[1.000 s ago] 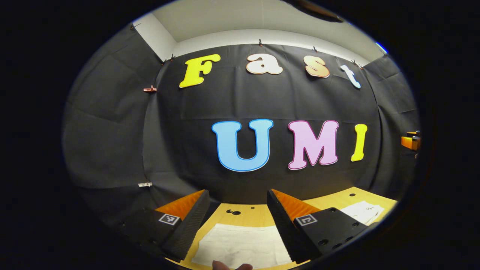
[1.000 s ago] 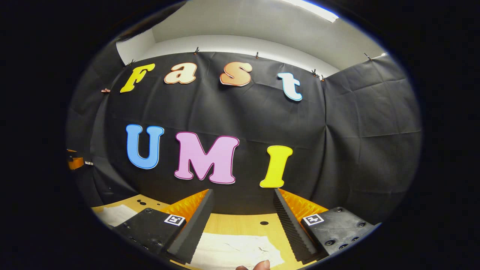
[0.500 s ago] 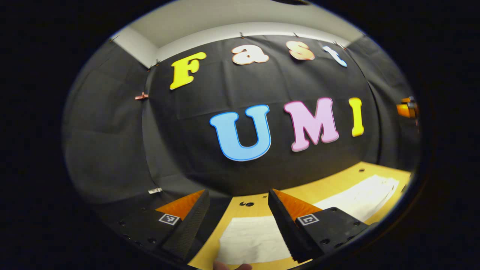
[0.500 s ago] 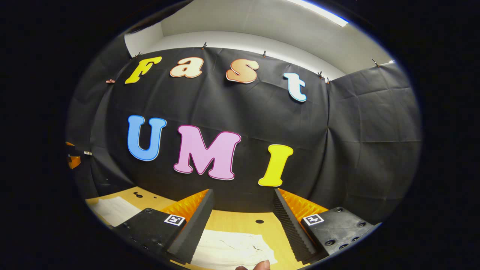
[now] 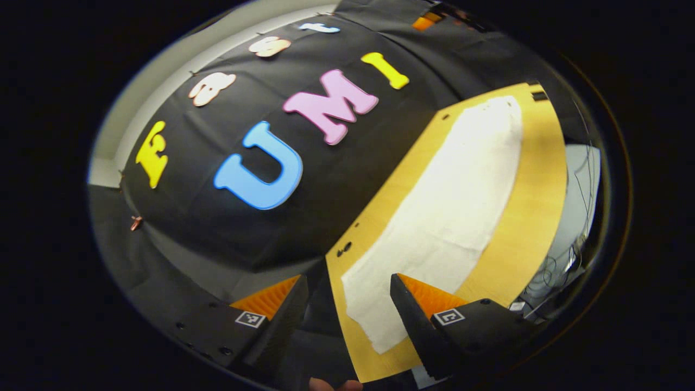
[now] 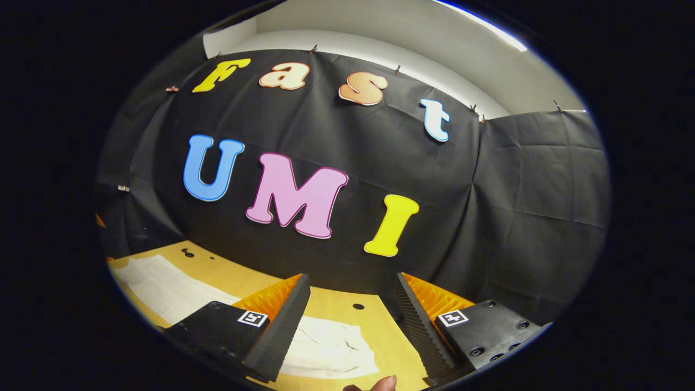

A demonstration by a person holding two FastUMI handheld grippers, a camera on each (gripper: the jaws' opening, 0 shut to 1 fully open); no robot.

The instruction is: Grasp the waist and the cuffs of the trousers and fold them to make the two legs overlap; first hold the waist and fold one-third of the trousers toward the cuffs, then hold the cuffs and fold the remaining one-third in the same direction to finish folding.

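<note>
Grippers (image 5: 347,304) (image 6: 353,315) both agape and empty above table (image 5: 537,179): lower level onto trousers (image 5: 450,212) ends, pinching waist and cuffs squarely before folding legs together.

Left gripper (image 5: 347,304), right gripper (image 6: 353,309): square marker tags, screws, serrated fingers

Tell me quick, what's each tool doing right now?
Left tool: open, holding nothing, above the trousers.
Right tool: open, holding nothing.

Left gripper view rolled, over table (image 5: 529,212) end — right gripper view level, low, sharing trousers (image 6: 326,347)
</note>
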